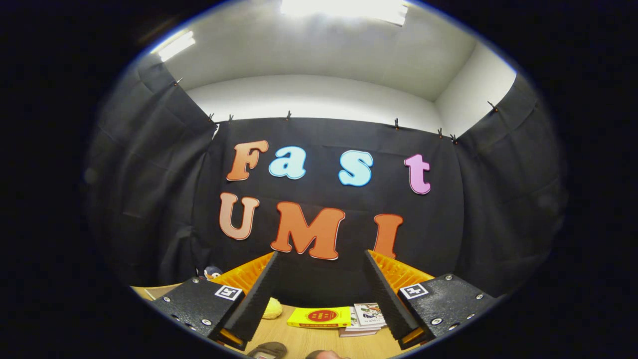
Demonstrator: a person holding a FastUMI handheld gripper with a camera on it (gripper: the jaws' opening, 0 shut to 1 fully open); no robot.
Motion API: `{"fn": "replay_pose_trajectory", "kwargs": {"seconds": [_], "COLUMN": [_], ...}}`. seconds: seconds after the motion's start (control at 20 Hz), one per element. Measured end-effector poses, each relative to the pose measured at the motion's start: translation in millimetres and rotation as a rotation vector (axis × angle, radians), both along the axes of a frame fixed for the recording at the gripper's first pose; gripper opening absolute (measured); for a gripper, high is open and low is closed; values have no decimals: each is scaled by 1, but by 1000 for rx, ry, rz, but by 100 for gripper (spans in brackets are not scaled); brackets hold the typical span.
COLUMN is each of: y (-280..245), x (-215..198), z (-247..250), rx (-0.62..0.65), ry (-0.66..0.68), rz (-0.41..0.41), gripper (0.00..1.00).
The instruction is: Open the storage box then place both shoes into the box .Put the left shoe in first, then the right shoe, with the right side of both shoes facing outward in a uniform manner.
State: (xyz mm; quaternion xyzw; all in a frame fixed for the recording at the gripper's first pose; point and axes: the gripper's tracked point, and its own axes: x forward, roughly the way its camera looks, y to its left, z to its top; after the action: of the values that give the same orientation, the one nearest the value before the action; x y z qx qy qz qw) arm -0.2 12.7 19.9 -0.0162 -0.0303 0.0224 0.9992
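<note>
A: Looking for the storage box, I cannot make out any from your camera. On the wooden table [309,341] I see a yellow flat box [319,316], closed, so contents hidden.

B: And shoes?

A: Two dark rounded things, cut off at the near table edge between your fingers: one brown-grey [269,350], one more to the right [326,354]. Maybe shoes, cannot tell.

B: What else is hard to see?

A: A stack of booklets [366,319] just beside the yellow box, a yellow soft thing [272,309] partly behind your left finger, a small penguin toy [212,272] by the cloth wall.

B: Gripper?

A: Your gripper [319,294] stands wide apart, holds nothing, touches nothing.
</note>
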Motion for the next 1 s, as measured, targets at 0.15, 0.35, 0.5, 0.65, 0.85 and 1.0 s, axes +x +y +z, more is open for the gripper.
{"fn": "replay_pose_trajectory", "kwargs": {"seconds": [0.15,0.35,0.5,0.65,0.85,1.0], "y": [2,25,43,69,118,157], "x": [-1,4,8,9,13,10], "z": [3,-23,-49,-71,-129,-171], "rx": [-26,3,61,94,140,180], "ry": [-19,45,132,190,334,460], "rz": [0,69,119,189,289,373], "gripper": [99,99,99,99,99,99]}}
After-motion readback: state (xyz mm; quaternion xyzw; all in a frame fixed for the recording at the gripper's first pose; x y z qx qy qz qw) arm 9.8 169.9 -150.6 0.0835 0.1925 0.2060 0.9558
